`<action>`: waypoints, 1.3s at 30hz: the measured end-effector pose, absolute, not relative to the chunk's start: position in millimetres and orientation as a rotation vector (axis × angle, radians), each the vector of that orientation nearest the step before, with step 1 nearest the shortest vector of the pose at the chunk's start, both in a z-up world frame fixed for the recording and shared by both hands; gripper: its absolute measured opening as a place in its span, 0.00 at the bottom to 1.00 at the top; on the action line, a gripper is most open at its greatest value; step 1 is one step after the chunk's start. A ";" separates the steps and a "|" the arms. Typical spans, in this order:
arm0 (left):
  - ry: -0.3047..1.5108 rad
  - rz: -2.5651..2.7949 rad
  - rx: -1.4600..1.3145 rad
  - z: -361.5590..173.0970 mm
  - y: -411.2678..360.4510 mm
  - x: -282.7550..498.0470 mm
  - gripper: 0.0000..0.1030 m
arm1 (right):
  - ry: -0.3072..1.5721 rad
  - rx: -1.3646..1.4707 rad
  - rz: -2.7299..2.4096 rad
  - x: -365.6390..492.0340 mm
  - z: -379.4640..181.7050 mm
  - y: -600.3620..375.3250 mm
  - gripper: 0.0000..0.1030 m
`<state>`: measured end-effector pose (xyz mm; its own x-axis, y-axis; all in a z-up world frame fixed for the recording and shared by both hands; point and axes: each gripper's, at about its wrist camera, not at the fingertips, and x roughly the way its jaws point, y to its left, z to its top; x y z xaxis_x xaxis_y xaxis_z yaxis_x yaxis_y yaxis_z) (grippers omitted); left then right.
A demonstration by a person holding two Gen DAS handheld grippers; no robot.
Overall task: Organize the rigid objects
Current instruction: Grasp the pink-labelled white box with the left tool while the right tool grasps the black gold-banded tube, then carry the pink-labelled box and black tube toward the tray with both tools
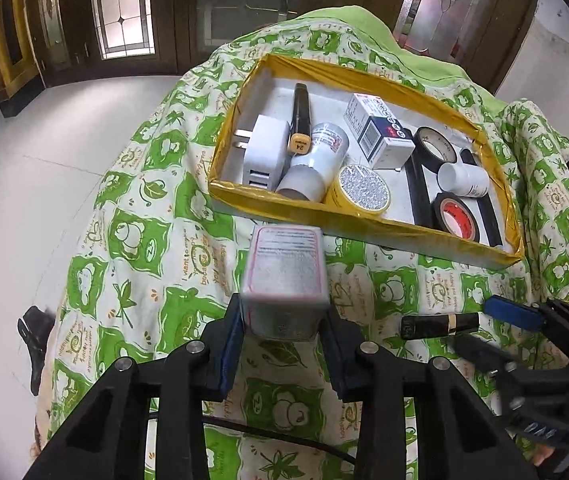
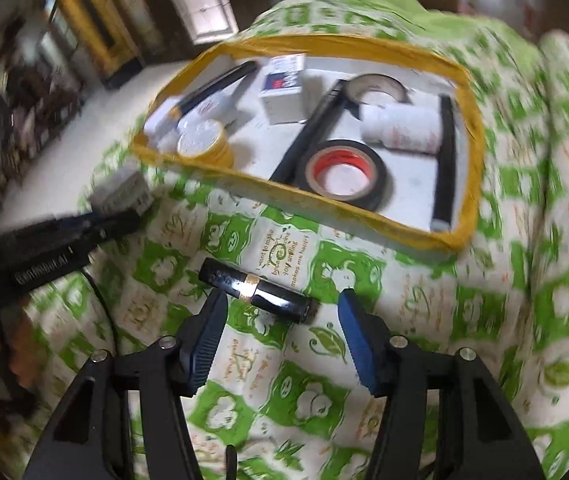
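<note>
The left gripper (image 1: 284,320) is clamped on a small white rectangular box with a pink-edged label (image 1: 284,270), held above the green-and-white patterned cloth (image 1: 132,280), near the yellow-rimmed tray (image 1: 364,220). It should be lifted clear over the rim. The right gripper (image 2: 282,312) tilts steeply down, fingers apart around a black lipstick tube with a gold band (image 2: 256,288); centre it before closing.
</note>
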<state>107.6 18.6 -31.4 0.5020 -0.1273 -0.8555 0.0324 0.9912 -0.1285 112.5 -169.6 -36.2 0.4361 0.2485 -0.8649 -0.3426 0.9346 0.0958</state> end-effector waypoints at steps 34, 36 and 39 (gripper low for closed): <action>1.035 -0.059 -0.068 -35.8 18.1 113.4 0.36 | 1.194 -0.004 0.493 127.7 -54.2 -149.5 0.30; 1.033 -0.057 -0.067 -35.5 18.1 113.6 0.35 | 1.181 -0.021 0.489 127.1 -53.2 -145.6 0.22; 1.031 -0.063 -0.065 -35.0 17.6 112.6 0.35 | 1.163 -0.035 0.489 124.0 -53.1 -144.4 0.18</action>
<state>112.6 17.6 -35.0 0.5127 -0.0824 -0.8546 0.0216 0.9963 -0.0831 124.0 -144.4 -53.1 0.3043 0.3515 -0.8854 -0.3871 0.8949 0.2222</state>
